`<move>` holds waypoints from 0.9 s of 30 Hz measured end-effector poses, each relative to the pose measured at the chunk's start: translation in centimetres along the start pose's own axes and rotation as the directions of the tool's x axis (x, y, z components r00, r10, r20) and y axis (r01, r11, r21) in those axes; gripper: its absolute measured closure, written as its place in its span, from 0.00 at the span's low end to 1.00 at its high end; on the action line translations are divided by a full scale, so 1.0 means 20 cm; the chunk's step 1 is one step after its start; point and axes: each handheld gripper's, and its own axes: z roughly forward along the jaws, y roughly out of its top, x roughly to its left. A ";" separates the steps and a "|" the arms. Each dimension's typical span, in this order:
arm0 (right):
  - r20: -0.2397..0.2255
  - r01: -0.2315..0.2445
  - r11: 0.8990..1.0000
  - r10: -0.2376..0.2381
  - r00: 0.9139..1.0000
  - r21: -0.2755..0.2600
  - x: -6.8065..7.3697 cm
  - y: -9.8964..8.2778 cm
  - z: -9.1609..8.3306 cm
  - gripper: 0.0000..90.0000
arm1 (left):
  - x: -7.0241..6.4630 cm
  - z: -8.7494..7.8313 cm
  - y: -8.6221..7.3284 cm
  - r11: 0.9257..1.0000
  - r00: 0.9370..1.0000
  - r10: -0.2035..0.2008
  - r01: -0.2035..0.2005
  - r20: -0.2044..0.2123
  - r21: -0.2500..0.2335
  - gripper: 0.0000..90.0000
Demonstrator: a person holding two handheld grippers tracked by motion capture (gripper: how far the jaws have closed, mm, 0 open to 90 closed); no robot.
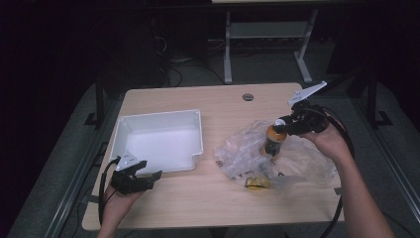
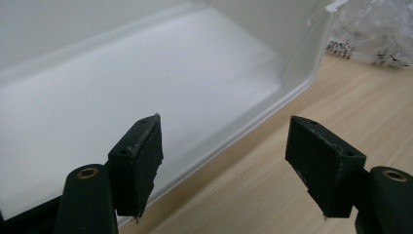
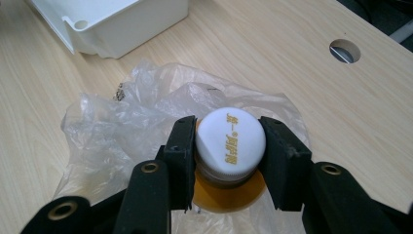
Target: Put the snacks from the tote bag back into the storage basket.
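Observation:
My right gripper point(image 3: 229, 148) is shut on the white cap of an orange bottle point(image 3: 230, 139) and holds it upright over a crumpled clear plastic bag point(image 3: 122, 131). From above, the bottle point(image 1: 274, 140) hangs under that gripper point(image 1: 287, 126) at the table's right. A second yellow item point(image 1: 256, 182) lies in the bag point(image 1: 297, 158) near its front edge. My left gripper point(image 2: 224, 151) stands open with nothing between its jaws, at the front rim of a white plastic bin point(image 2: 146, 83). In the high view it point(image 1: 143, 177) sits at the bin's point(image 1: 195, 121) front left corner.
The wooden table point(image 1: 223, 198) has a round cable hole point(image 1: 248, 96) at the back. Metal desk legs point(image 1: 228, 54) stand on the floor beyond. Black cables trail from both grippers off the table's front edge.

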 end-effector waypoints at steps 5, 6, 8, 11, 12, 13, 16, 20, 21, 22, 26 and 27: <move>0.006 -0.001 1.000 0.001 1.000 -0.002 0.00 0.03 -0.04 0.66 | 0.01 0.00 0.00 1.000 1.000 0.003 -0.003 -0.002 -0.001 0.32; 0.008 -0.002 1.000 0.002 1.000 -0.006 0.00 0.04 -0.06 0.65 | 0.01 0.00 0.00 1.000 1.000 0.002 -0.002 -0.003 0.001 0.32; 0.009 -0.005 1.000 0.005 1.000 -0.011 0.00 0.05 -0.08 0.65 | 0.01 0.00 0.00 1.000 1.000 -0.007 0.007 -0.003 -0.001 0.32; 0.012 -0.005 1.000 0.005 1.000 -0.017 0.00 0.07 -0.11 0.66 | 0.01 0.00 -0.01 1.000 1.000 -0.007 0.007 -0.004 -0.002 0.32; 0.014 -0.004 1.000 0.005 1.000 -0.023 0.01 0.09 -0.14 0.66 | 0.01 0.00 -0.01 1.000 1.000 -0.002 0.002 -0.007 0.002 0.32; 0.016 -0.002 1.000 0.002 1.000 -0.023 0.01 0.10 -0.16 0.66 | 0.01 0.00 -0.01 1.000 1.000 -0.002 0.002 -0.007 0.002 0.32; 0.020 0.003 1.000 -0.003 1.000 -0.021 0.01 0.12 -0.18 0.66 | 0.01 0.01 -0.01 1.000 1.000 -0.001 0.001 -0.008 0.002 0.32; 0.026 0.009 1.000 -0.008 1.000 -0.027 0.02 0.17 -0.23 0.66 | 0.02 0.01 -0.01 1.000 1.000 -0.008 0.008 -0.008 -0.001 0.32; 0.027 0.010 1.000 -0.009 1.000 -0.028 0.03 0.18 -0.24 0.66 | 0.02 0.01 -0.01 1.000 1.000 -0.009 0.009 -0.009 -0.002 0.32; 0.028 0.011 1.000 -0.010 1.000 -0.029 0.03 0.19 -0.25 0.66 | 0.02 0.01 -0.01 1.000 1.000 -0.009 0.009 -0.009 -0.001 0.32; 0.022 0.017 0.999 -0.016 1.000 -0.045 0.05 0.25 -0.30 0.66 | 0.03 0.01 -0.01 1.000 1.000 -0.014 0.014 -0.011 -0.001 0.32; 0.022 0.017 0.999 -0.016 1.000 -0.045 0.05 0.25 -0.30 0.66 | 0.03 0.01 -0.02 1.000 1.000 -0.011 0.011 -0.012 0.002 0.32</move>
